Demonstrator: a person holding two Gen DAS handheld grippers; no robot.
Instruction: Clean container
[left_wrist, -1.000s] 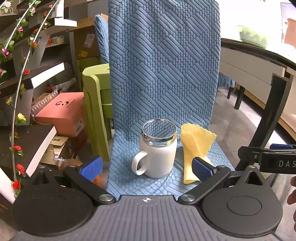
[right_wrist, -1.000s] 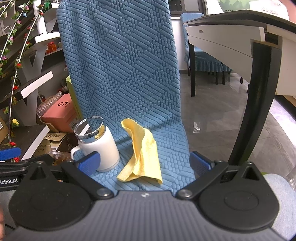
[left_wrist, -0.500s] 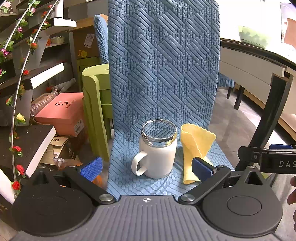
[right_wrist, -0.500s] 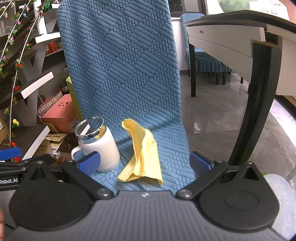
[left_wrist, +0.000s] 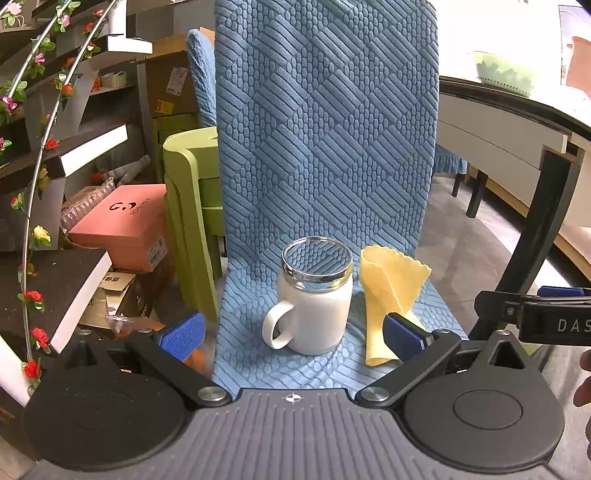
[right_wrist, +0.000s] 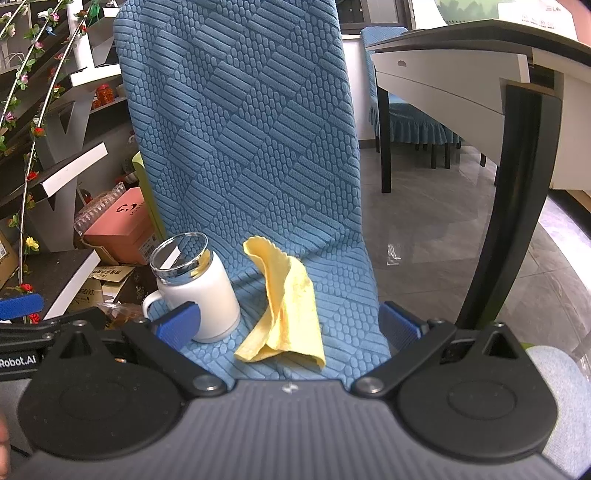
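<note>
A white mug-shaped container (left_wrist: 314, 310) with a silver rim and a handle on its left stands upright on the blue chair seat (left_wrist: 258, 365). A crumpled yellow cloth (left_wrist: 388, 291) lies just right of it. My left gripper (left_wrist: 293, 336) is open and empty, its jaws spread wide in front of the container. In the right wrist view the container (right_wrist: 199, 291) stands at the left and the cloth (right_wrist: 288, 310) in the middle. My right gripper (right_wrist: 288, 326) is open and empty, in front of the cloth.
The chair's tall blue back (left_wrist: 325, 129) rises behind the objects. Green stacked stools (left_wrist: 192, 206), a pink box (left_wrist: 122, 225) and cluttered shelves with flower garlands (left_wrist: 37, 177) stand at the left. A table with a black leg (right_wrist: 509, 203) is at the right.
</note>
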